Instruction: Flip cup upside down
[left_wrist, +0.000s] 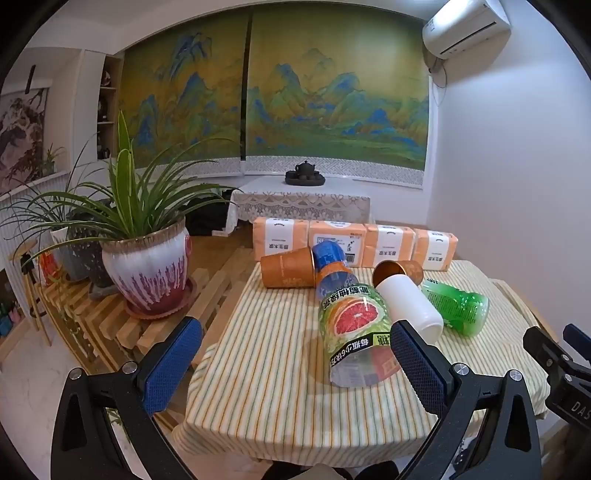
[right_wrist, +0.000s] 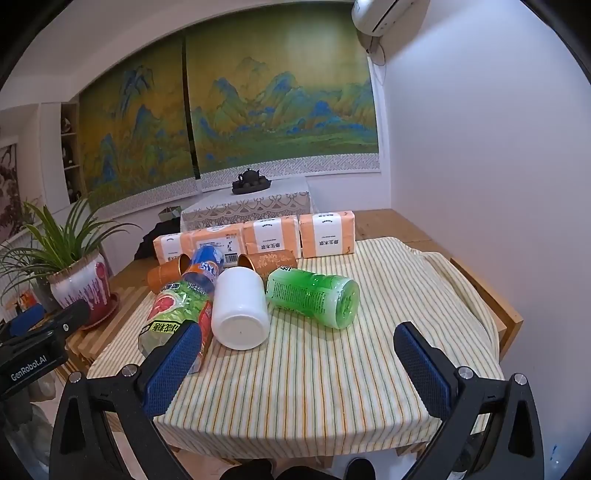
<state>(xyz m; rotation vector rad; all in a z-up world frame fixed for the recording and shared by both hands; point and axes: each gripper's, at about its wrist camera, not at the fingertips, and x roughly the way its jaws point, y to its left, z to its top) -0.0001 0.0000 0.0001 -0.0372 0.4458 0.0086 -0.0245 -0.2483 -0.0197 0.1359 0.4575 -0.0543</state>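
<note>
Two orange paper cups lie on their sides on the striped tablecloth. One (left_wrist: 286, 272) (right_wrist: 164, 275) is at the back left, its mouth hidden by a blue bottle. The other (left_wrist: 397, 272) (right_wrist: 267, 263) is at the back middle, its mouth facing me behind a white cup (left_wrist: 410, 306) (right_wrist: 240, 308) that also lies on its side, base toward me. My left gripper (left_wrist: 295, 360) is open and empty over the table's front left. My right gripper (right_wrist: 295, 365) is open and empty over the front middle.
A grapefruit-label bottle (left_wrist: 354, 328) (right_wrist: 175, 314), a blue bottle (left_wrist: 328, 258) (right_wrist: 205, 267) and a green bottle (left_wrist: 456, 306) (right_wrist: 314, 297) lie on the cloth. Orange tissue packs (left_wrist: 354, 243) (right_wrist: 273, 238) line the back edge. A potted plant (left_wrist: 147, 273) stands left of the table.
</note>
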